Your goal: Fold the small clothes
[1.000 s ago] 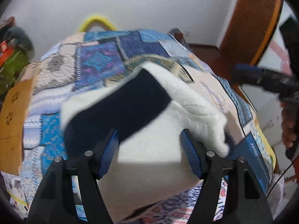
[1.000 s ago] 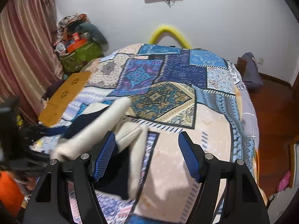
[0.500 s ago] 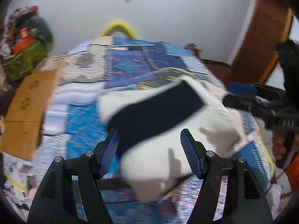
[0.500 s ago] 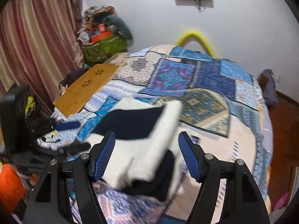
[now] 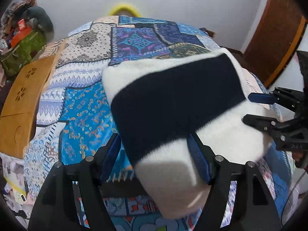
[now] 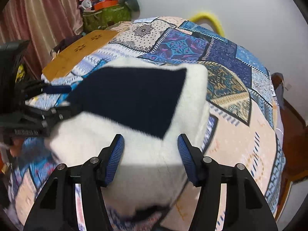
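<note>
Right wrist: sweater [image 6: 134,134] near edge hidden below claw [image 6: 151,156].

Both views are evenly and fairly brightly lit, seemingly by diffuse room light from above. A hard-edged grey shadow is cast across the near white part of the folded sweater [image 5: 173,111] in each view [image 6: 146,169]. Strong fisheye curvature is seen: the patchwork bedspread [image 5: 84,104] bulges like a dome, and dark vignetting fills the corners. Motion blur softens the sweater's edges, the lower bedspread [image 6: 250,134] and the yellow hoop [image 5: 124,9]. No glare is noted.
</note>
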Demonstrator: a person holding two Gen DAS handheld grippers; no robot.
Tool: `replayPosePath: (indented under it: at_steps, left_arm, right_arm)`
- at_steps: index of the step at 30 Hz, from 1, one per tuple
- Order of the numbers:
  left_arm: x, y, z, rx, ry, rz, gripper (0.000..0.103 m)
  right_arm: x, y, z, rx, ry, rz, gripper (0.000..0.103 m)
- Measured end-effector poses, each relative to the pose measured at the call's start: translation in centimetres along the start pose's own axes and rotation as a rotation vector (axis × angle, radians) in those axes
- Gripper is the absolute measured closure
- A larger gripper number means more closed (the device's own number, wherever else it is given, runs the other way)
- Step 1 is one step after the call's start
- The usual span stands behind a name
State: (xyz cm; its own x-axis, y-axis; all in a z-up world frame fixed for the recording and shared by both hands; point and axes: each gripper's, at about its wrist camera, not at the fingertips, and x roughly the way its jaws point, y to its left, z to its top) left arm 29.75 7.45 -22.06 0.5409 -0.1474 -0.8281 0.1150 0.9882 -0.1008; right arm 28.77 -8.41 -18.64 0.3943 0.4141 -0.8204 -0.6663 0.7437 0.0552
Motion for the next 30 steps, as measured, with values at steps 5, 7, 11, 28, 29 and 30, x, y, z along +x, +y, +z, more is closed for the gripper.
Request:
replayPosePath:
  at_steps: [5,7,11,28,29,30]
  left_arm:
    - [-1.6,-0.5,-2.0,0.047,-0.002,0.029,0.029]
    - [-2.3,-0.4,-2.9,0.04,-0.003,0.031,0.028]
    - [-3.9,0.4,-3.7,0.021,-0.018,0.049,0.028]
    - [0.6,3.3,2.1,-0.213,0.062,-0.065,0.017]
    - [1.3,3.3,2.0,-0.22,0.073,-0.082,0.017]
    - [1.9,3.2,1.9,-0.234,0.078,-0.103,0.017]
  right_arm:
    - [-1.0,-1.9,-2.3,0.097,0.029,0.035,0.045]
    - [-1.2,-2.6,-2.9,0.143,0.034,0.057,0.044]
    - [-2.3,-2.9,-3.7,0.182,0.021,0.067,0.041]
    - [-0.6,-5.8,0.3,0.367,-0.017,0.164,0.009]
    - [0.6,-6.0,0.3,0.381,0.005,0.174,0.009]
    - [1.4,-6.1,0.2,0.394,0.022,0.181,0.009]
